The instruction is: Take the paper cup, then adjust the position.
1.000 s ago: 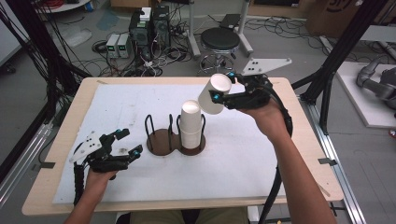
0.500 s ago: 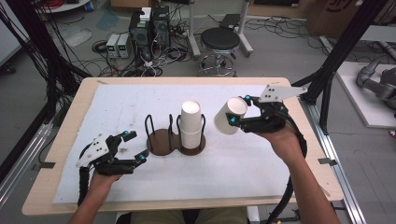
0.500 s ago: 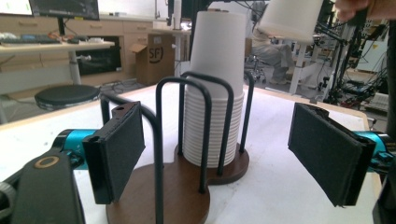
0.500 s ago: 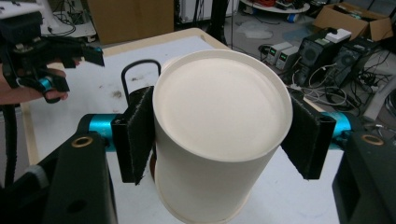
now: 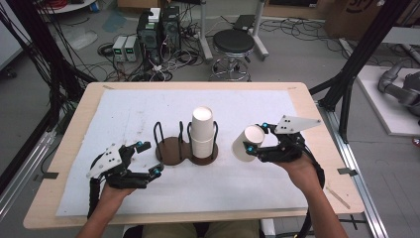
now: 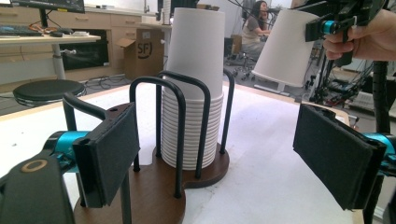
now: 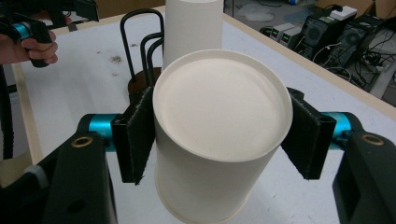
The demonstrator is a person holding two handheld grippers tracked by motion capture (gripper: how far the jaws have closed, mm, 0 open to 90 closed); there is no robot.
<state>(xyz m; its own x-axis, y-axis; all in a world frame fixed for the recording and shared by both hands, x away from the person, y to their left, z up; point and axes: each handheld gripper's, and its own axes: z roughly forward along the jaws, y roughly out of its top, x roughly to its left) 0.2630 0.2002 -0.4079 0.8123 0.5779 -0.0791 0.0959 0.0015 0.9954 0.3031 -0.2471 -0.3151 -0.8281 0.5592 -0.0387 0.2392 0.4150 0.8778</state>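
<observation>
In the high view, a cup (image 5: 246,143) is clamped sideways in the right gripper (image 5: 257,142), just right of the stack (image 5: 203,133) kept in the wire holder (image 5: 186,147) on the white mat (image 5: 124,114); the left gripper (image 5: 148,159) is held near the holder's left, its jaws apart, just opened wider, nothing between them. In the left gripper view, the holder and stack are framed between the spread pads (image 6: 108,154); the cup (image 6: 286,46) is seen upper right. In the right gripper view, the cup (image 7: 219,126) is pinched on both sides by the pads (image 7: 135,135), its closed bottom facing the camera.
</observation>
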